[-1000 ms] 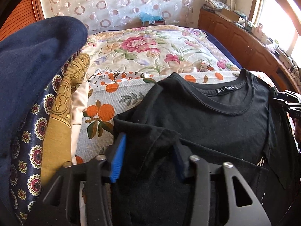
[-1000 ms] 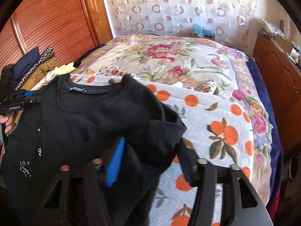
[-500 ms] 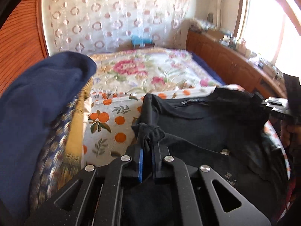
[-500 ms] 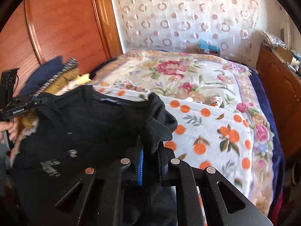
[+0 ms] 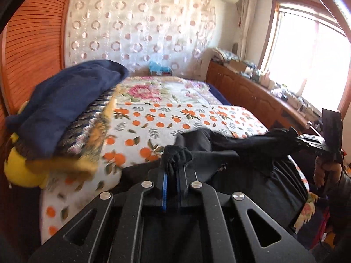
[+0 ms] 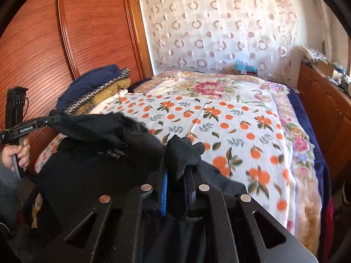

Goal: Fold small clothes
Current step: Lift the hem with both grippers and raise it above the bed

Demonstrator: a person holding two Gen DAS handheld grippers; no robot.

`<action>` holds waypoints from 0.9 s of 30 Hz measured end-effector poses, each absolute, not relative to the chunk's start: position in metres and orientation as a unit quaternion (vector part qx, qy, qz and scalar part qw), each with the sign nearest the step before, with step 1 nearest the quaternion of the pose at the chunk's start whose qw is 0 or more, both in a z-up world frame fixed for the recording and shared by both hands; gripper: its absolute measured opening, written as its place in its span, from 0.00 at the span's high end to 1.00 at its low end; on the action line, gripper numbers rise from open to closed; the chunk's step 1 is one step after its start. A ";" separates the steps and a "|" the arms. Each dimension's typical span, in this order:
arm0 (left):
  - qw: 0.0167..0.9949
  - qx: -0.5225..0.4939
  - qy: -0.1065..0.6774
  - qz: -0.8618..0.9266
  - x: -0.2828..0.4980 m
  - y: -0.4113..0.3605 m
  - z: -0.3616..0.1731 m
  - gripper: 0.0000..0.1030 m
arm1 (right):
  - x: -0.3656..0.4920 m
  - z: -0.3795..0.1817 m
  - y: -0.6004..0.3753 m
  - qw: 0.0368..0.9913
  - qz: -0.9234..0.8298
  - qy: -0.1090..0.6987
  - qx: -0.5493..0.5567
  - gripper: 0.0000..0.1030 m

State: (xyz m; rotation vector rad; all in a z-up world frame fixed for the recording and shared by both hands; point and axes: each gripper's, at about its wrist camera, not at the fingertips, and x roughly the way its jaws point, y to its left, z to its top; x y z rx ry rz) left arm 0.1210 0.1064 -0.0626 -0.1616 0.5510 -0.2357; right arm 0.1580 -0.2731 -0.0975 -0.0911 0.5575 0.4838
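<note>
Orange-print blanket (image 5: 166,118) on bed; left gripper (image 5: 173,173) and right gripper (image 6: 177,175) each clamped on black T-shirt (image 6: 92,157), lifted, no fold made yet.

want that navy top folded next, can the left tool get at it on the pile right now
Probably not yet. The left tool is shut on a bunch of the black t-shirt. The navy garment lies uncovered atop the pile beside it, so the way is free once the shirt is released.

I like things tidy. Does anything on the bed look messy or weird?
Yes. The clothes pile at the bed's left edge is lumpy and slumping, not stacked flat. The black shirt hangs bunched between both tongs, not yet folded.
</note>
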 end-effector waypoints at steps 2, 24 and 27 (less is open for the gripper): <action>0.955 -0.085 0.264 -0.108 0.102 0.114 -0.063 0.93 | 0.132 -0.098 -0.283 0.934 0.234 0.268 -0.040 0.89; 0.938 -0.059 0.334 -0.074 0.009 0.117 -0.126 0.93 | 0.017 -0.131 -0.305 0.904 0.228 0.360 -0.042 0.90; 0.938 -0.060 0.334 -0.076 0.001 0.118 -0.124 0.93 | 0.015 -0.128 -0.304 0.904 0.225 0.361 -0.046 0.90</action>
